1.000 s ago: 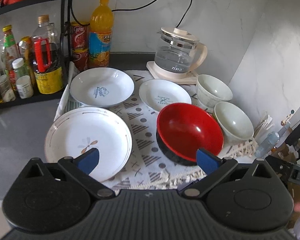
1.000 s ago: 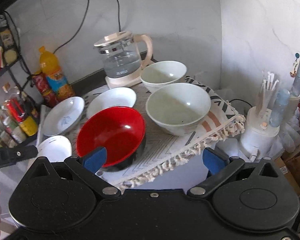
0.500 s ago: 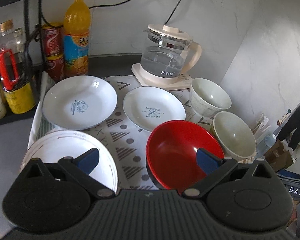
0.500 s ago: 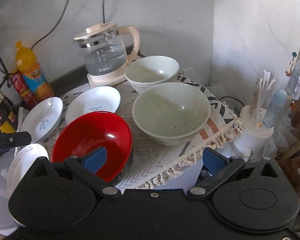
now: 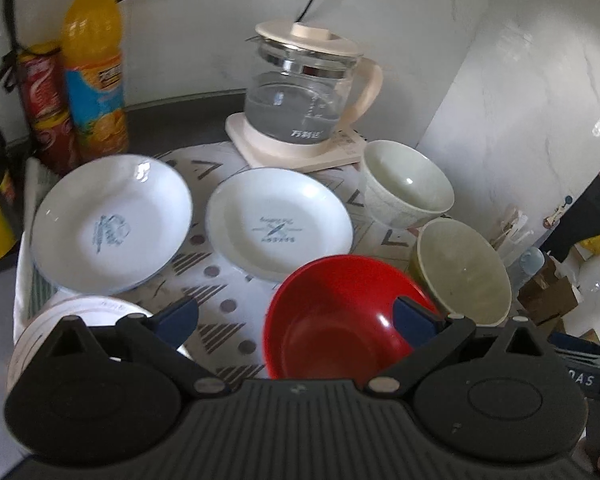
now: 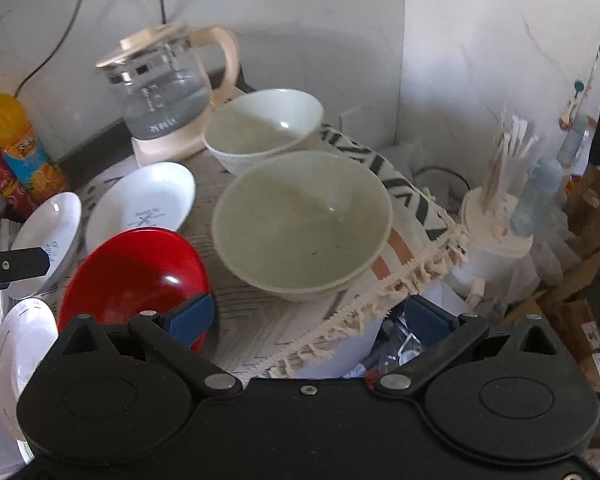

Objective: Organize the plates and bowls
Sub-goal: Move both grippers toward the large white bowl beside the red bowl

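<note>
My left gripper (image 5: 295, 314) is spread wide with nothing in it, hovering over the near edge of the red bowl (image 5: 336, 320). My right gripper (image 6: 306, 316) is wide open and empty too, with the greenish bowl (image 6: 302, 220) just ahead of it and the red one at its left finger.

Both views soft w/ slight motion blur, esp. left-wrist edges: bottle (image 5: 94, 64) smeared. Daylight enters from right; wall (image 5: 540, 80) there blown out. Small glints on red bowl (image 6: 140, 276) & plates. Fisheye bends edges, corners dark. Bowl interiors dim, shaded.
</note>
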Available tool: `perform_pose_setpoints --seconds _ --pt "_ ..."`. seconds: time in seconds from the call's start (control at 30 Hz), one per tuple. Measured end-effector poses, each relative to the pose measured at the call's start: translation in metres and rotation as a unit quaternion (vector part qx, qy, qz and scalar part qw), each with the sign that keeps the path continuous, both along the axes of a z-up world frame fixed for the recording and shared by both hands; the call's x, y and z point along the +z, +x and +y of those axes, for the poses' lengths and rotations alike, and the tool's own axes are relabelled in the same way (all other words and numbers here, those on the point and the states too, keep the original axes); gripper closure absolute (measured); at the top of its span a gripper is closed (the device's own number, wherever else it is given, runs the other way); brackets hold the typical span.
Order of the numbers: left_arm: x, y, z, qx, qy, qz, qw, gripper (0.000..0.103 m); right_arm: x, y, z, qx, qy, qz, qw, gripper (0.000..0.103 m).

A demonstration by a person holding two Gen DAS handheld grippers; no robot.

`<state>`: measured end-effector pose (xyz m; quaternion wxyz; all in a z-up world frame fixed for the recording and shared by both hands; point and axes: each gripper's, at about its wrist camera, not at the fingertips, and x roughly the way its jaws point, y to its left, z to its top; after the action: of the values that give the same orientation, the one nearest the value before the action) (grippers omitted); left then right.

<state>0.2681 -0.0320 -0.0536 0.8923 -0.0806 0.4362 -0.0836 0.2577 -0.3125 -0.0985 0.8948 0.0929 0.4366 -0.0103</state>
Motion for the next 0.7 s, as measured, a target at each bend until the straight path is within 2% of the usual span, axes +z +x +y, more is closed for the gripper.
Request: perform_pose_setpoints --seconds 0.23,0.4,0.6,0.7 --pt "-0.003 0.022 -0.027 -0.018 -0.001 0.010 0.9998 0.001 -0.010 0.026 -0.030 0.000 0.012 0.021 1.000 0.000" --pt "-0.002 0.040 -0.046 -0.017 -0.018 0.012 0.9996 0.002 -0.014 0.041 -0.051 0.013 0.028 0.017 0.999 0.000" --pt "-0.011 0.060 -0.075 -0.018 -0.017 0.017 0.9996 0.003 -0.020 0.060 -0.070 0.033 0.042 0.006 0.999 0.000" --pt "-0.015 0.069 -0.088 -0.020 -0.018 0.016 0.9995 0.005 -0.025 0.068 -0.078 0.049 0.045 0.001 0.998 0.007"
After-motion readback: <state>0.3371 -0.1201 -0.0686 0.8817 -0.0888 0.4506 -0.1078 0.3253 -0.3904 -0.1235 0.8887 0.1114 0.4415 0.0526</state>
